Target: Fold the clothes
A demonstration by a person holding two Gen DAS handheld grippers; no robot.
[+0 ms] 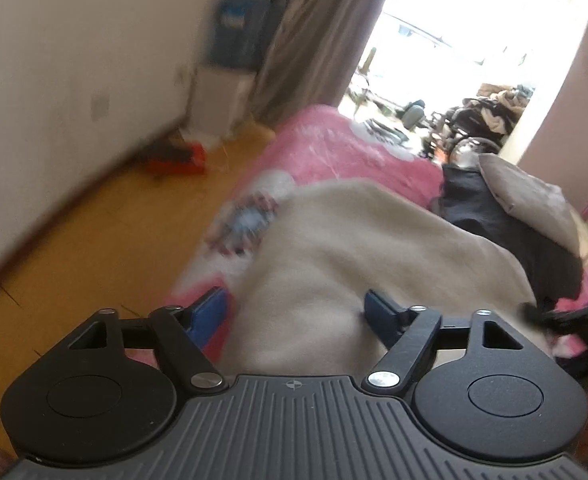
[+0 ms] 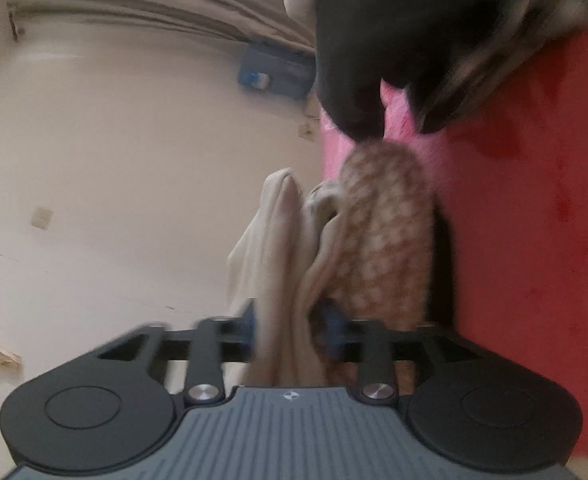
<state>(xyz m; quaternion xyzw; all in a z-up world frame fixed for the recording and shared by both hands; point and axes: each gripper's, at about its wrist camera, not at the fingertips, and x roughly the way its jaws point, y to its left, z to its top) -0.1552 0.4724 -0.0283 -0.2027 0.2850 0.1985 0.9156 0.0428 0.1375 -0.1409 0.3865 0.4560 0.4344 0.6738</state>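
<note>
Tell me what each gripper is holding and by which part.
The right gripper has a bunched fold of the beige garment between its fingers; the blur hides whether they pinch it. The left gripper stands open over the same cloth, holding nothing.

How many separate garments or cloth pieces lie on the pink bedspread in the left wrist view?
3. A beige garment lies spread nearest the left gripper; a black garment lies beyond it to the right; a grey-beige piece rests on the black one. More may be hidden beneath.
</note>
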